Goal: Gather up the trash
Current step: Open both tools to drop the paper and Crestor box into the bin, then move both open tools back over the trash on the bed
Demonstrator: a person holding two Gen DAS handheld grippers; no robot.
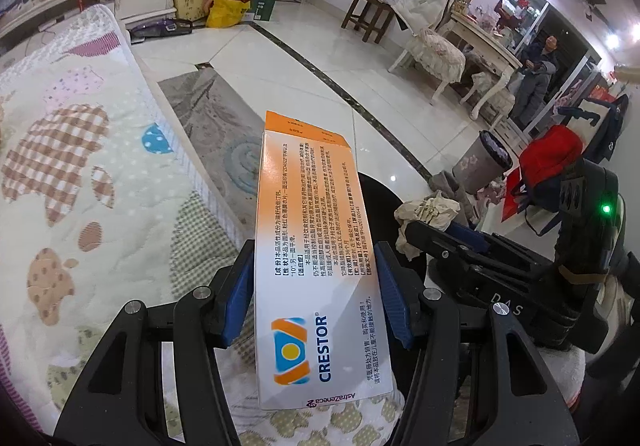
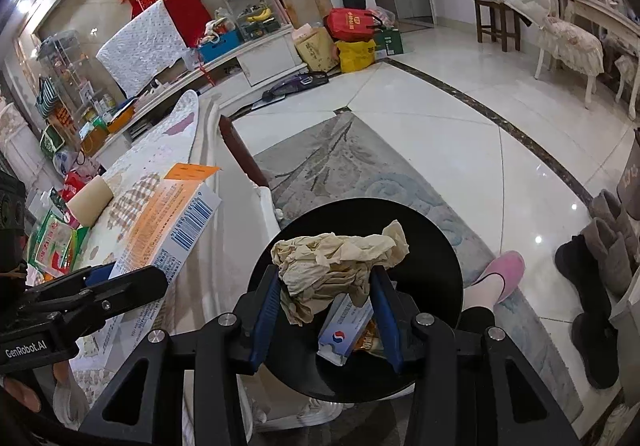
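I am gripping the medicine box (image 1: pixel 316 246) in my left claw (image 1: pixel 316 282), the blue pads (image 1: pixel 236 286) pressing on its two long sides, so that the white and orange carton is standing out ahead of the fingers with its open orange flap at the far end. The printed face is turned up toward my camera (the word CRESTOR is readable near the claw's base). Below and to the left of this claw a quilted cover (image 1: pixel 80 166) with checked patches is spreading out.

My right claw (image 2: pixel 326 288) is clenching a crumpled tissue (image 2: pixel 340 262), beige and wadded, which is bulging out above and between the fingers. Directly beneath that claw a round black bin (image 2: pixel 432 246) is gaping, and inside it, just under the right fingers, a small white and blue carton (image 2: pixel 346 330) is lying beside an orange wrapper (image 2: pixel 366 340). The tissue is hanging over the bin's opening, not resting in it.

From the right claw, the left one is showing at the lower left with the medicine box jutting over the quilted cover, near the bin's left rim. Beyond the bin a grey rug (image 2: pixel 328 166) is lying on the glossy tile floor (image 2: pixel 440 118), and to the right of the bin a pink slipper (image 2: pixel 504 266) is showing.
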